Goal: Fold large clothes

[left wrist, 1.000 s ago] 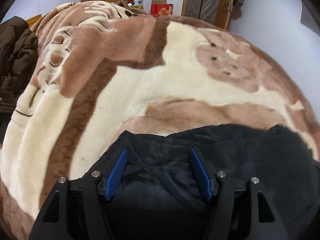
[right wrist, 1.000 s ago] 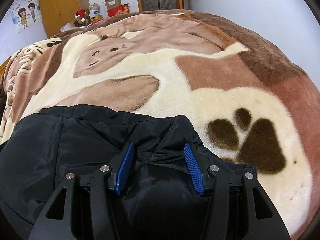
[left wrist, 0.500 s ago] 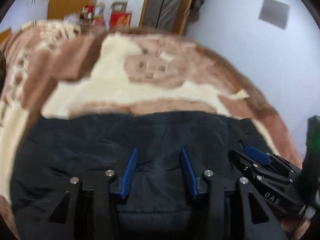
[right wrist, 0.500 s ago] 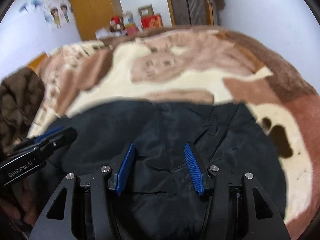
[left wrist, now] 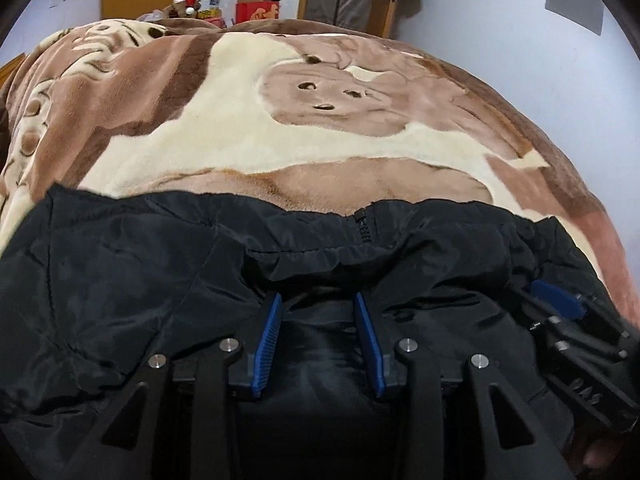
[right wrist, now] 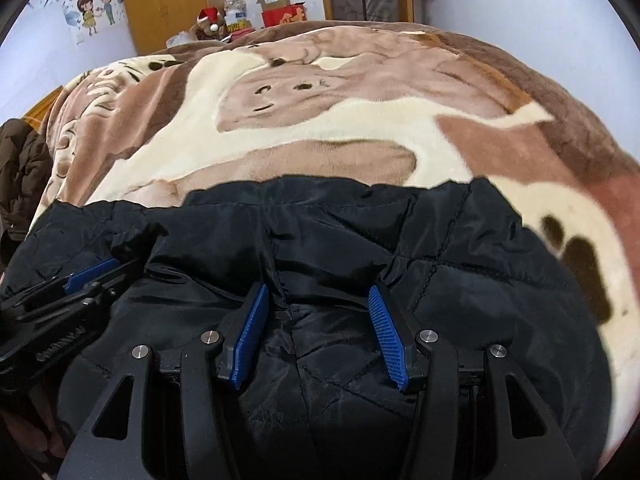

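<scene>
A black quilted jacket [left wrist: 160,280] lies on the bed's brown and cream plush blanket [left wrist: 240,136], its zipper end at the far edge. It also shows in the right wrist view [right wrist: 460,264]. My left gripper [left wrist: 318,304] is open, its blue pads set on bunched jacket fabric. My right gripper [right wrist: 318,294] is open over a fold of the jacket, and it also shows in the left wrist view [left wrist: 556,304]. The left gripper appears at the left of the right wrist view [right wrist: 90,270]. Neither gripper pinches cloth that I can see.
A dark brown garment [right wrist: 20,176] lies at the blanket's left edge. Beyond the bed stand a wooden wardrobe [right wrist: 168,0], a red box [right wrist: 284,16] with a cardboard box on it, and a door. A pale wall is on the right.
Both grippers have swung inward over the jacket from its two sides and now sit side by side. The jacket's sides now lie drawn in over its middle.
</scene>
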`<state>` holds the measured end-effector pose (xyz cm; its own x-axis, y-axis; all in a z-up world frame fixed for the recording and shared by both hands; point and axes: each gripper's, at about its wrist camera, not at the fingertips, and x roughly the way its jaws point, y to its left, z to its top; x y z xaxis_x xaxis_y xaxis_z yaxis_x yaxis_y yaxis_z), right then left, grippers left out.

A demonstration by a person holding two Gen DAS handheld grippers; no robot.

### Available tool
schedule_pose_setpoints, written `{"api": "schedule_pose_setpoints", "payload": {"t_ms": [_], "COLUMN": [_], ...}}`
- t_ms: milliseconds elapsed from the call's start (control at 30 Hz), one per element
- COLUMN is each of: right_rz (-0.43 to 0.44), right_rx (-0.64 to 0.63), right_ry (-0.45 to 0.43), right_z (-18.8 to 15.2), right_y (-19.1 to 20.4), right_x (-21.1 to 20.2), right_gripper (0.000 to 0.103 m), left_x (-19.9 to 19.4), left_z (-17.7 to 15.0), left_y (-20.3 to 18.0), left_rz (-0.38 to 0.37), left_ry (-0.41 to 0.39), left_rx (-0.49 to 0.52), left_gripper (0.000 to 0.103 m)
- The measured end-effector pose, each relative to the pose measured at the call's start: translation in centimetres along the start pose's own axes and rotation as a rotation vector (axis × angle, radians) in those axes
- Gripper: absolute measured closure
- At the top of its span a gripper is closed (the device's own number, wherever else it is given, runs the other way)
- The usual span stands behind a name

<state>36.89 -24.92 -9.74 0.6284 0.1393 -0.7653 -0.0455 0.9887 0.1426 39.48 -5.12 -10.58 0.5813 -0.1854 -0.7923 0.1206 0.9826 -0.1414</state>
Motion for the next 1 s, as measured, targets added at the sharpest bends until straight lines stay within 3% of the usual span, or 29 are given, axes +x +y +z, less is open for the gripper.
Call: {"api": "schedule_pose_setpoints", "payload": {"t_ms": [100,167,233,300,400,800,1000], "right_rz": [-0.025,-0.068,-0.102,-0.126,-0.116,-0.097,-0.118], "right_rx": [0.034,0.043,0.050,0.053,0.067,0.098,0.086], "right_ry": [-0.073,-0.080,-0.062,-0.048,-0.043,-0.035,0.016], "right_z": [0.2,0.2,0.0,-0.3,-0.6,-1.1,0.0], "right_y": [-1.4,-2.7,-4.3,-5.3,-5.7,-6.8,-6.4], "right_x": [-2.7,-3.1,-2.6,-1.7,-0.5,2.2,1.9], "right_gripper": [0.051,0.051,0.052,0.052,0.052,0.052,0.052], "left_x": [-1.9,-3.7,-4.8,-4.2,-2.3,0.0,-0.4], "left_z": [0.9,1.5,1.8,1.8,0.7,-0.3,0.4], "left_y": [1.2,2.5,4.5,6.9,9.8,10.3,9.7], "left_rz": [-0.066,-0.077,-0.029,0.042,0.086,0.066,0.105], "left_ry": [0.018,-0.014,-0.057,-0.044,-0.038,-0.075,-0.043], "left_rx": [-0.014,-0.018,0.001,0.004,0.015,-0.035,-0.004], "left_gripper": [0.064,0.064,0.064,0.064,0.064,0.064,0.065]}}
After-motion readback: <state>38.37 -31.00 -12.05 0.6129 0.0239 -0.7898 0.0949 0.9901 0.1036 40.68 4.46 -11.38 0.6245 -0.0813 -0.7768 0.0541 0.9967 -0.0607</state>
